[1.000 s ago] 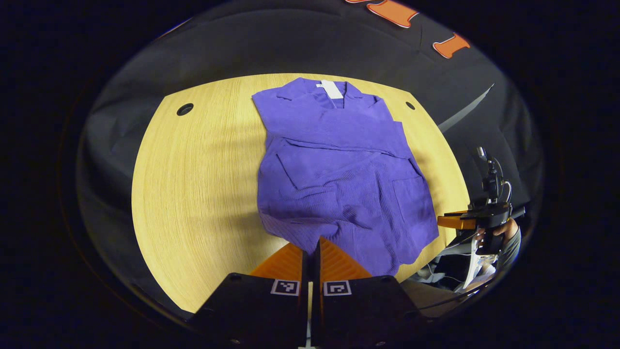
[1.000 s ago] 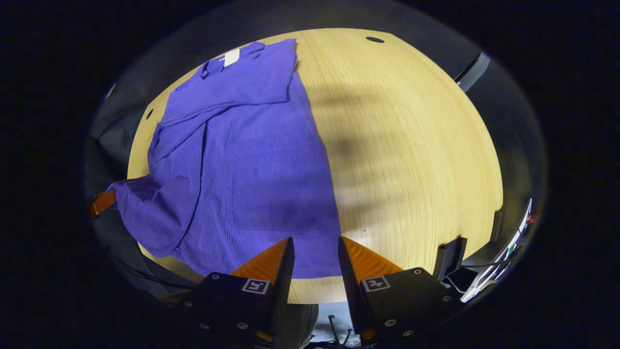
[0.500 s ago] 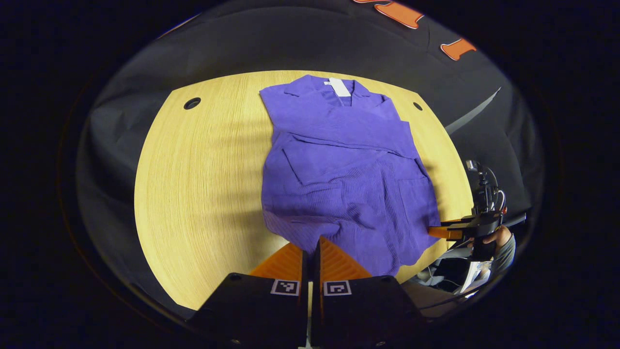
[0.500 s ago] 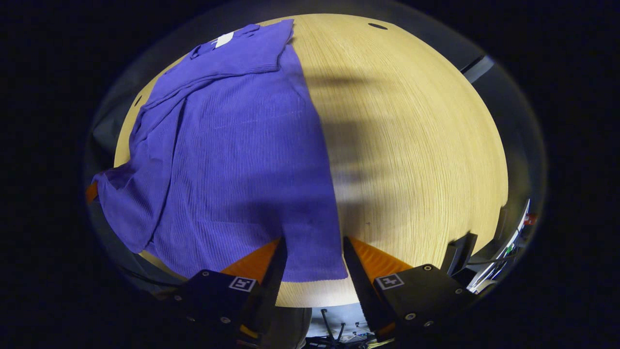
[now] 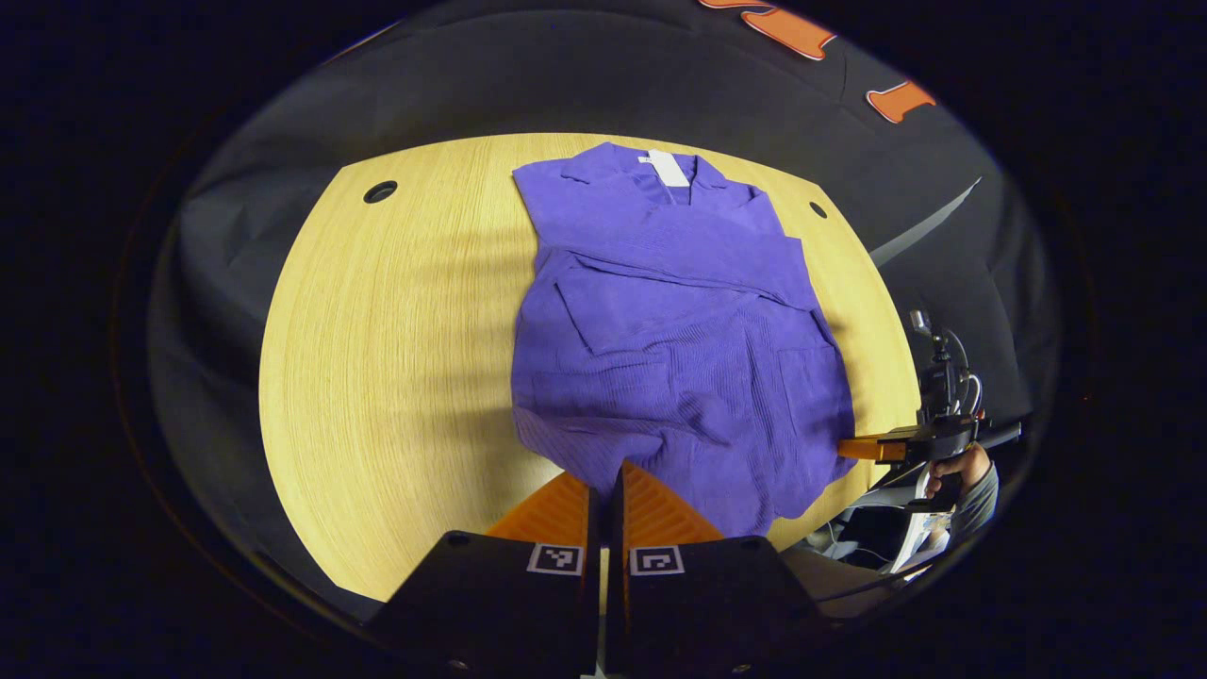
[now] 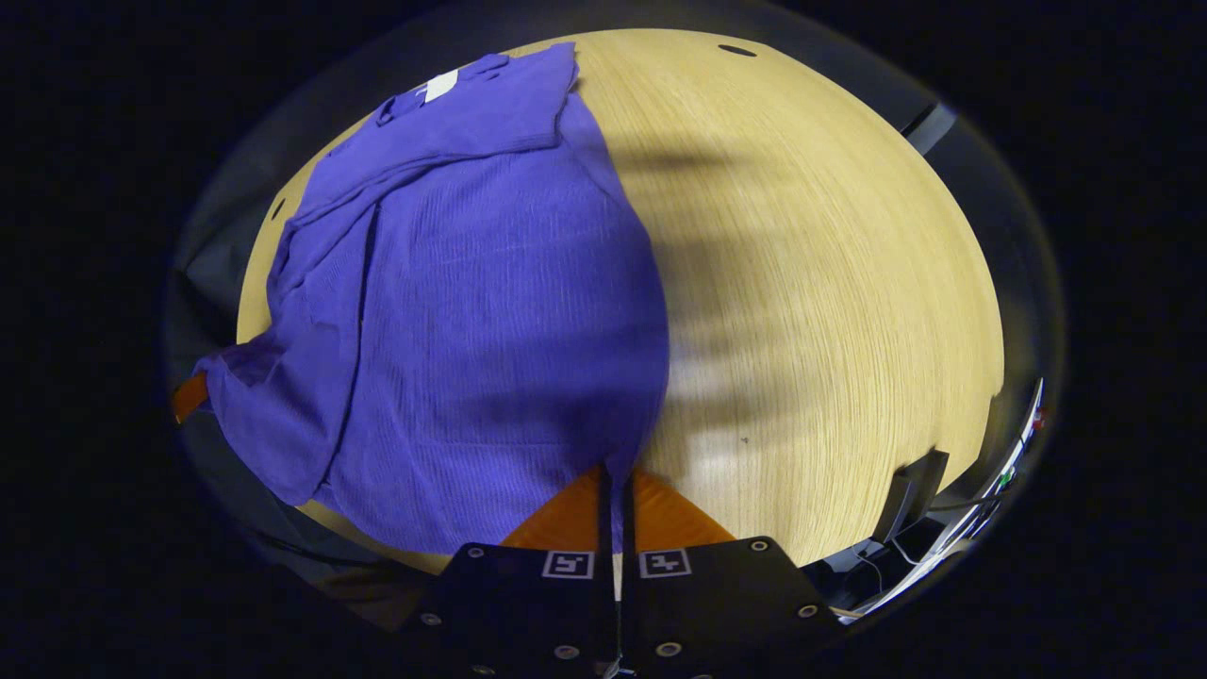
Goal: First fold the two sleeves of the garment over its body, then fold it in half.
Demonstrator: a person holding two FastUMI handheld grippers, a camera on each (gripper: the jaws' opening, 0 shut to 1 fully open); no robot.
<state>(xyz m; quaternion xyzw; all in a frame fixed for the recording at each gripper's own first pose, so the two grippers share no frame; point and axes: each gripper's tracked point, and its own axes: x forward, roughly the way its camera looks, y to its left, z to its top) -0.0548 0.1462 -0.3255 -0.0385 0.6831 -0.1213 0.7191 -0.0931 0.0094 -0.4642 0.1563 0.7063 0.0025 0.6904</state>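
Both grippers pinching the hem of the purple garment (image 5: pixel 660 339), near edge of the table (image 5: pixel 377 377).

Left gripper (image 5: pixel 603 481): fingers pressed together on the hem's near corner, cloth bunched and lifted slightly there. Right gripper (image 6: pixel 615 486): fingers closed with a thin fold of the hem's other corner caught between them; in the left gripper view it sits at the garment's far-side corner (image 5: pixel 863 449), with a hand (image 5: pixel 952 469) holding it off the table edge. Past the hem, garment lies flat on the wooden table, both sleeves folded across the body, two patch pockets visible on the front. Farthest out: collar with a white tag (image 5: pixel 668 168), near the table's far edge, between two round holes in the tabletop (image 5: pixel 380 191).
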